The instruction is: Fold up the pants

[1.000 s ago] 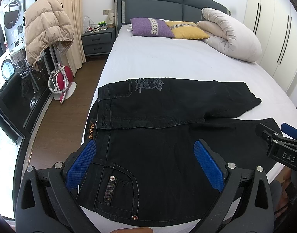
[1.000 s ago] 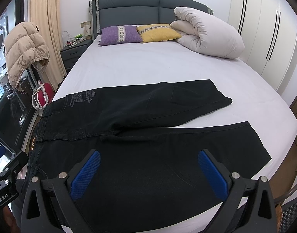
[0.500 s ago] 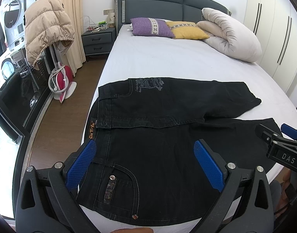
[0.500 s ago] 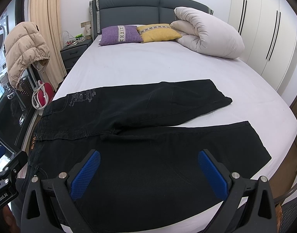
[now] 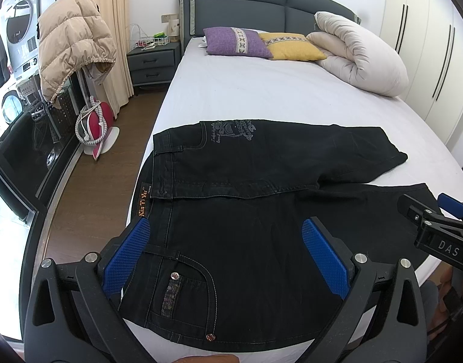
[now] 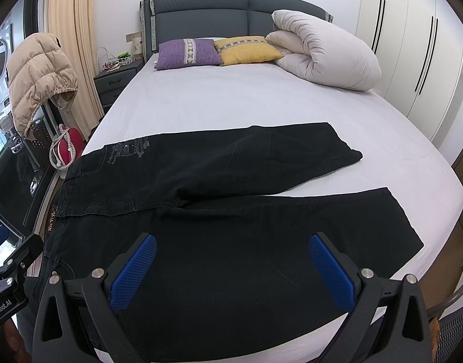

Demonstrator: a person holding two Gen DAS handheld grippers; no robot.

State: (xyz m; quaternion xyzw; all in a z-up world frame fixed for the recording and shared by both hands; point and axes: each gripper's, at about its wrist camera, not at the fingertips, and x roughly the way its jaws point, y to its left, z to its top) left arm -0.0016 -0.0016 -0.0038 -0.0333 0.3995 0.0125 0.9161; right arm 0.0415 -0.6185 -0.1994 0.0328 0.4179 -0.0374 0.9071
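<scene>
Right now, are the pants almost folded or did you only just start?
Only just started. Done: the black pants lie spread flat on the bed, legs apart in a V. In hand: nothing; the left gripper and right gripper hover over the near leg, jaws wide open. Left: every fold, beginning with laying one leg over the other.

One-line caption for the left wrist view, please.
Open left claw hovers over black jeans spread flat on the bed.

Both wrist views overlook the same bed (image 5: 261, 96).
</scene>
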